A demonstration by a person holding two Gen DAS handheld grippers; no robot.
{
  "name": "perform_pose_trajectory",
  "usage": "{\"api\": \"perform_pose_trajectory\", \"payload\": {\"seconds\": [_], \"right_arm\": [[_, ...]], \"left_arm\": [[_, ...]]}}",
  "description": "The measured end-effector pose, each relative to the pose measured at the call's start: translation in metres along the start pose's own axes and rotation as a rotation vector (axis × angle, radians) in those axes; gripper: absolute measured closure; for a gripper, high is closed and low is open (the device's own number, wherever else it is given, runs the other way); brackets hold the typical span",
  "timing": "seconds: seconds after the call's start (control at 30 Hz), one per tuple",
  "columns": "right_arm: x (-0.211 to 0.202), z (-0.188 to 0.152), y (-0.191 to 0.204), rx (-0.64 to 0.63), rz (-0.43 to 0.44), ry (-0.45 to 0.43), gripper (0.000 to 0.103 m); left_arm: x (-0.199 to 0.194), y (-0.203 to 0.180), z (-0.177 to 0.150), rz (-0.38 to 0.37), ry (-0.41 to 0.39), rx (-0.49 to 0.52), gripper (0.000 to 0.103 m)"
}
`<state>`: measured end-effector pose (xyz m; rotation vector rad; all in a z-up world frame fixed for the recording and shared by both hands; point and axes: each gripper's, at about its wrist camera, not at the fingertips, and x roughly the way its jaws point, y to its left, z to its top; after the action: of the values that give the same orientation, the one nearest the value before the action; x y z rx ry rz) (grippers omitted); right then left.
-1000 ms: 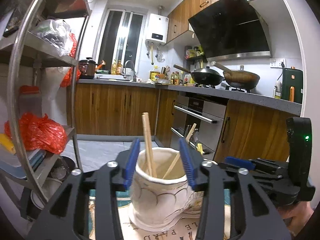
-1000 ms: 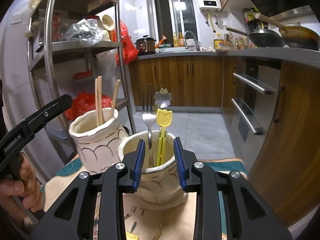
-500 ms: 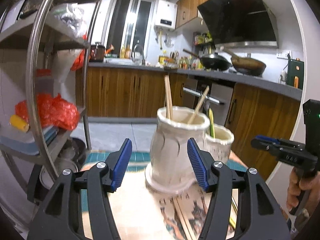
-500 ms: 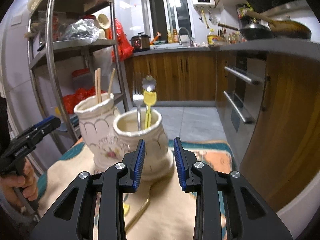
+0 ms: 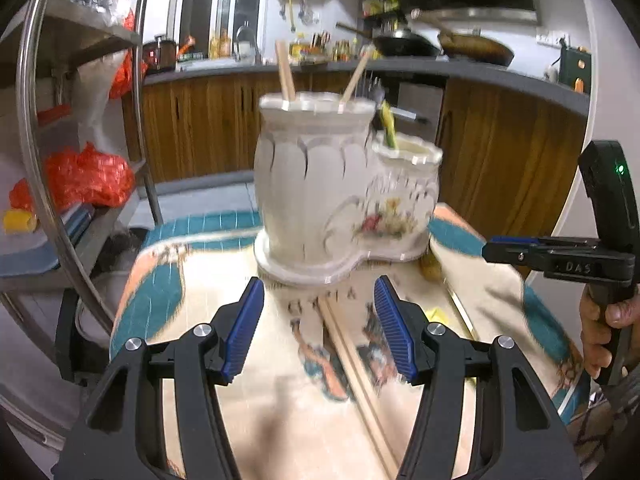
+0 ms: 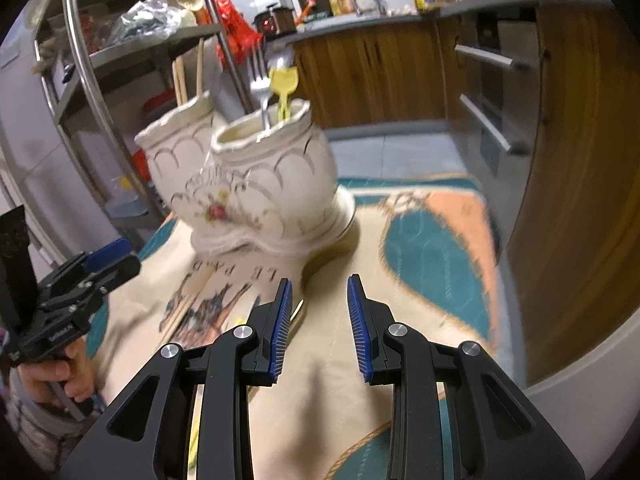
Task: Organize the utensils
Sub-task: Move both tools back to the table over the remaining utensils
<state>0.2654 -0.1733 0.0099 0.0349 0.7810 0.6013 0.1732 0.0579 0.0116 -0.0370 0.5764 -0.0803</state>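
Observation:
A white ceramic double holder (image 5: 320,184) stands on a patterned cloth (image 5: 280,392). Its taller cup holds wooden chopsticks (image 5: 285,76); its shorter cup (image 6: 276,168) holds a metal fork (image 6: 260,80) and a yellow utensil (image 6: 285,88). A chopstick (image 5: 356,376) and a small yellow piece (image 5: 436,314) lie on the cloth near the holder. My left gripper (image 5: 318,328) is open and empty, a little back from the holder. My right gripper (image 6: 318,330) is open and empty, also back from it. Each gripper shows in the other's view, the right one (image 5: 520,254) and the left one (image 6: 100,268).
A steel rack (image 5: 44,168) with red bags stands to the left. Wooden kitchen cabinets (image 6: 376,72) and an oven front (image 6: 492,92) lie behind. The table edge (image 6: 516,320) runs close on the right.
Both grippers have pulled back and risen away from the holder's cups, and the cloth with loose utensils has come into view. The left jaws have opened wider.

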Motion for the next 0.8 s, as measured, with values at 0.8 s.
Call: {"api": "perform_pose_trajectory", "payload": {"seconds": [0.8], "right_arm": [[0.033, -0.021, 0.027, -0.068, 0.034, 0.165, 0.078]], "left_arm": [[0.030, 0.001, -0.027, -0.014, 0.227, 0.027, 0.058]]}}
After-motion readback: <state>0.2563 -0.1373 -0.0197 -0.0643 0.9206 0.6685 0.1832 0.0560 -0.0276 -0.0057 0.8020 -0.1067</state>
